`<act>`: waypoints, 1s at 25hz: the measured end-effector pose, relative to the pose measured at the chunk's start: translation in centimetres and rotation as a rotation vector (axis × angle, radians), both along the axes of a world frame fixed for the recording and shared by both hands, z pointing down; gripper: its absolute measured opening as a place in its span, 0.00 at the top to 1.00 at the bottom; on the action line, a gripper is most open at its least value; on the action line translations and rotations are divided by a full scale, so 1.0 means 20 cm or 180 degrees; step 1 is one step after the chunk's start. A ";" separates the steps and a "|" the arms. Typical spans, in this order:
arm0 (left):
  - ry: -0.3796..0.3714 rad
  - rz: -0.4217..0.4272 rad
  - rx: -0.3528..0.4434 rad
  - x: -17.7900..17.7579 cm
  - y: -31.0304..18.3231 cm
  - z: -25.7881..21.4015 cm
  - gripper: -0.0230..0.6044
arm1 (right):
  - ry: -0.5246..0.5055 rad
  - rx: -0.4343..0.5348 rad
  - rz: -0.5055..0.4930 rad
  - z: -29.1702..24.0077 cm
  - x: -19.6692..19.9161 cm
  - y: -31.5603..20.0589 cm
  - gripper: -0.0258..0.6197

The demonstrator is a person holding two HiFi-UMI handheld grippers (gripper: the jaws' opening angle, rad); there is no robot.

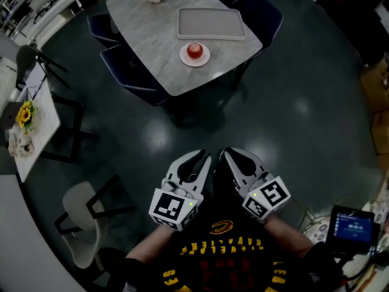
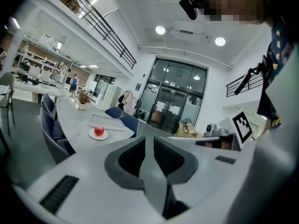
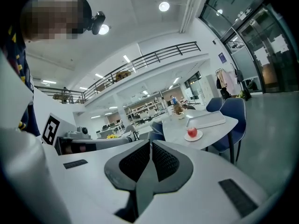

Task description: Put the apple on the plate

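Red apple [image 1: 194, 50] sits squarely on the small white plate [image 1: 184, 58], near the front edge of the marble table [image 1: 149, 29] and just beside the grey tray [image 1: 209, 23]. Judging by how things lie, the placing itself looks done. Both tools are well apart from that table, held close in front of the person's dark shirt [image 1: 222, 254], over the dark floor [image 1: 292, 120].

Left gripper [image 1: 200, 158]: fingers a narrow slit apart, nothing between them. Right gripper [image 1: 233, 157]: fingertips together, nothing held either. Each gripper view looks across the room and catches the apple on its plate far off, with blue chairs [image 1: 130, 72] around the table.

My read is that this is a stand-off, either with the job finished or ahead of a fresh approach. If more is wanted, the next move calls for walking in to the table's near corner. Then one pair of jaws spreads wide enough for the apple's round sides and comes in level, so the plate isn't knocked.
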State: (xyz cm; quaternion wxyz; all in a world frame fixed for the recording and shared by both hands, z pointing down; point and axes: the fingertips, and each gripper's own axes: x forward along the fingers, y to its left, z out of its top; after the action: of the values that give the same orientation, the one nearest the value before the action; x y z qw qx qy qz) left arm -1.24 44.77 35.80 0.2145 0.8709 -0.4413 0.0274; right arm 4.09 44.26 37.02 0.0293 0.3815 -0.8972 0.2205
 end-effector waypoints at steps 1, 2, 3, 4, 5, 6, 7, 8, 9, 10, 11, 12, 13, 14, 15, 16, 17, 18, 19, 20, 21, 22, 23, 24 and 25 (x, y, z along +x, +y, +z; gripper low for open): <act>-0.0011 -0.0024 -0.0011 -0.01 -0.02 0.00 0.87 | -0.0014 -0.0009 -0.0013 0.00 0.00 -0.02 0.95; -0.0023 -0.0049 -0.0020 -0.01 -0.05 0.00 0.87 | -0.0034 -0.0014 -0.0030 0.01 -0.01 -0.05 0.95; -0.0039 -0.0075 -0.0018 -0.01 -0.08 -0.01 0.87 | -0.0056 -0.0016 -0.0053 0.01 -0.01 -0.09 0.95; -0.0064 -0.0101 -0.0002 0.00 -0.13 -0.01 0.87 | -0.0082 -0.0016 -0.0083 0.01 0.00 -0.15 0.95; -0.0094 -0.0129 0.0012 0.02 -0.20 0.00 0.87 | -0.0109 -0.0017 -0.0117 0.02 0.02 -0.22 0.95; -0.0119 -0.0159 0.0020 0.05 -0.27 0.01 0.87 | -0.0138 -0.0019 -0.0154 0.03 0.04 -0.30 0.95; -0.0125 -0.0187 0.0027 0.08 -0.35 0.02 0.87 | -0.0164 -0.0021 -0.0192 0.04 0.07 -0.39 0.95; -0.0104 -0.0211 0.0022 0.10 -0.41 0.03 0.87 | -0.0183 -0.0022 -0.0227 0.04 0.09 -0.45 0.95; -0.0059 -0.0231 0.0009 0.11 -0.44 0.03 0.87 | -0.0192 -0.0023 -0.0259 0.04 0.09 -0.49 0.95; -0.0006 -0.0244 0.0010 0.11 -0.45 0.03 0.87 | -0.0189 -0.0020 -0.0289 0.04 0.08 -0.51 0.95; 0.0039 -0.0254 0.0024 0.10 -0.46 0.03 0.87 | -0.0176 -0.0015 -0.0315 0.03 0.07 -0.51 0.95; 0.0065 -0.0267 0.0035 0.09 -0.46 0.03 0.87 | -0.0160 -0.0009 -0.0334 0.03 0.06 -0.52 0.95; 0.0071 -0.0283 0.0046 0.08 -0.47 0.03 0.87 | -0.0146 -0.0006 -0.0345 0.03 0.06 -0.53 0.95; 0.0068 -0.0301 0.0056 0.08 -0.48 0.03 0.87 | -0.0136 -0.0008 -0.0350 0.03 0.06 -0.55 0.95; 0.0065 -0.0318 0.0055 0.09 -0.50 0.03 0.87 | -0.0129 -0.0016 -0.0355 0.03 0.08 -0.57 0.95; 0.0065 -0.0334 0.0041 0.11 -0.54 0.02 0.87 | -0.0125 -0.0031 -0.0364 0.04 0.10 -0.62 0.95; 0.0057 -0.0354 0.0022 0.14 -0.60 0.02 0.87 | -0.0127 -0.0050 -0.0379 0.04 0.13 -0.68 0.95; 0.0039 -0.0380 0.0003 0.17 -0.65 0.02 0.87 | -0.0134 -0.0070 -0.0401 0.04 0.17 -0.75 0.95; 0.0017 -0.0414 -0.0009 0.18 -0.71 0.02 0.87 | -0.0145 -0.0086 -0.0427 0.04 0.19 -0.80 0.95; 0.0003 -0.0454 -0.0015 0.19 -0.75 0.03 0.87 | -0.0157 -0.0098 -0.0455 0.04 0.21 -0.85 0.95; 0.0003 -0.0494 -0.0027 0.20 -0.78 0.03 0.87 | -0.0172 -0.0109 -0.0483 0.04 0.22 -0.89 0.95; 0.0010 -0.0529 -0.0048 0.21 -0.81 0.03 0.87 | -0.0188 -0.0117 -0.0510 0.04 0.23 -0.92 0.95; 0.0014 -0.0562 -0.0065 0.21 -0.84 0.03 0.87 | -0.0204 -0.0123 -0.0535 0.04 0.24 -0.95 0.95; 0.0009 -0.0594 -0.0074 0.22 -0.87 0.03 0.87 | -0.0218 -0.0127 -0.0558 0.04 0.25 -0.98 0.95; -0.0001 -0.0623 -0.0079 0.23 -0.89 0.03 0.87 | -0.0227 -0.0131 -0.0580 0.05 0.27 -1.01 0.95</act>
State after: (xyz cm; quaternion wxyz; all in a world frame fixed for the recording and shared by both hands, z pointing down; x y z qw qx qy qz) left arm 3.38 26.91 36.49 0.2269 0.8209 -0.5239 0.0119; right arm 9.44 24.02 37.95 0.0251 0.2895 -0.9239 0.2488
